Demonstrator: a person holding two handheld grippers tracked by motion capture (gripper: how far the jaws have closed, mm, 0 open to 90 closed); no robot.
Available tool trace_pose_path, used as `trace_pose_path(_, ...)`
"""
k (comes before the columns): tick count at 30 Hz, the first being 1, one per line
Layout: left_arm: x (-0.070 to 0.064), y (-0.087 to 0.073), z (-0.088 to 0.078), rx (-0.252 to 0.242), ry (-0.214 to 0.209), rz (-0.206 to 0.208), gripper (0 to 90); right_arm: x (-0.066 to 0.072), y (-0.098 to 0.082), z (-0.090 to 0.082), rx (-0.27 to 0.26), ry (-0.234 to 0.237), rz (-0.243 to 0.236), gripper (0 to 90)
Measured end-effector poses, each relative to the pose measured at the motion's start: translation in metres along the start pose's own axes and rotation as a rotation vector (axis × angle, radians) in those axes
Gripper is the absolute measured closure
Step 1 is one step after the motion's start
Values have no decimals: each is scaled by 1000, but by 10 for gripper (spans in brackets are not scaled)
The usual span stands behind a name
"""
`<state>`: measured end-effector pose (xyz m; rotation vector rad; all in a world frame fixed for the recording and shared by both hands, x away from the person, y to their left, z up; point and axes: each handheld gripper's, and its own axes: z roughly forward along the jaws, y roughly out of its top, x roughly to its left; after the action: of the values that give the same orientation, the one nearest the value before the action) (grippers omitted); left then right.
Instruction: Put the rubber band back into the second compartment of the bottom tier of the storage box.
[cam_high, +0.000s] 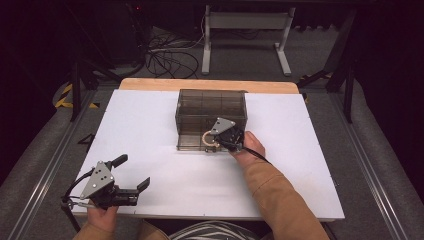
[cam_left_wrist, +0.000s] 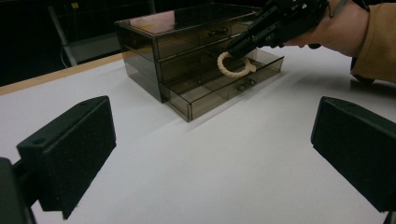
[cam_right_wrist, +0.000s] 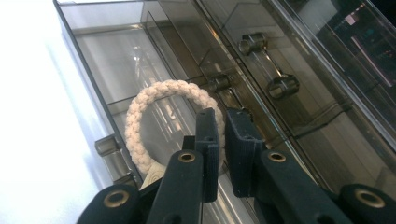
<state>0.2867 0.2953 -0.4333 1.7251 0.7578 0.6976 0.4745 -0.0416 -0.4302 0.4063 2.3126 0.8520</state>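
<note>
A smoked clear drawer box (cam_high: 210, 107) stands at the middle of the white table, its bottom drawer (cam_high: 191, 147) pulled out toward me. My right gripper (cam_high: 216, 142) is shut on a cream braided ring (cam_high: 207, 140) and holds it just over the open drawer. In the right gripper view the ring (cam_right_wrist: 152, 112) runs into the narrow gap between the two pads of the gripper (cam_right_wrist: 223, 122), above the drawer's floor. My left gripper (cam_high: 134, 171) rests near the table's front left corner, jaws wide open and nothing between them. From there I see the box (cam_left_wrist: 187, 37), the ring (cam_left_wrist: 232, 69) and the right gripper (cam_left_wrist: 245, 45).
Two upper drawers with clear handles (cam_right_wrist: 268, 63) stay closed. The table board (cam_high: 150, 125) is bare white around the box. Cables (cam_high: 167, 57) and a white stand (cam_high: 245, 30) lie on the floor beyond the far edge.
</note>
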Motion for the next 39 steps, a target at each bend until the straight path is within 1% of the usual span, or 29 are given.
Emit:
trace_pose_path(4, 0, 0, 0, -1, 0, 0, 6, -1, 1, -1, -11, -5, 12, 843)
trace_pose_path(7, 0, 0, 0, 0, 0, 1, 6, 1, 1, 0, -4, -12, -2, 843)
trace_pose_path(10, 0, 0, 0, 0, 0, 1, 6, 2, 0, 3, 3, -8, -1, 842)
trace_pose_path(13, 0, 0, 0, 0, 0, -1, 6, 2, 0, 4, 8, -14, -2, 841)
trace_pose_path(16, 0, 0, 0, 0, -1, 0, 6, 1, 0, 3, 2, -19, 5, 842)
trace_pose_path(17, 0, 0, 0, 0, -1, 0, 6, 1, 0, 3, 0, -25, 1, 842)
trace_pose_path(19, 0, 0, 0, 0, -1, -1, 6, 0, 0, 2, -3, -18, 9, 842)
trace_pose_path(21, 0, 0, 0, 1, 0, 0, 6, 1, 0, 3, -1, -23, 0, 842)
trace_pose_path(23, 0, 0, 0, 0, -1, 0, 6, 1, 0, 3, -2, -4, 6, 841)
trace_pose_path(28, 0, 0, 0, 1, 0, -1, 6, 3, -1, 4, 10, 17, 0, 834)
trace_pose_path(31, 0, 0, 0, -1, 1, -2, 6, 1, -2, 5, 14, 41, 9, 796)
trace_pose_path(33, 0, 0, 0, 0, 0, -3, 6, 1, -2, 6, 12, 57, 30, 724)
trace_pose_path(34, 0, 0, 0, 0, 0, -2, 6, 0, -2, 6, 8, 69, 33, 721)
trace_pose_path(36, 0, 0, 0, -1, 1, -3, 6, 0, -2, 6, 7, 73, 37, 713)
trace_pose_path(39, 0, 0, 0, 0, 1, -3, 6, -1, -1, 3, -12, 91, 55, 671)
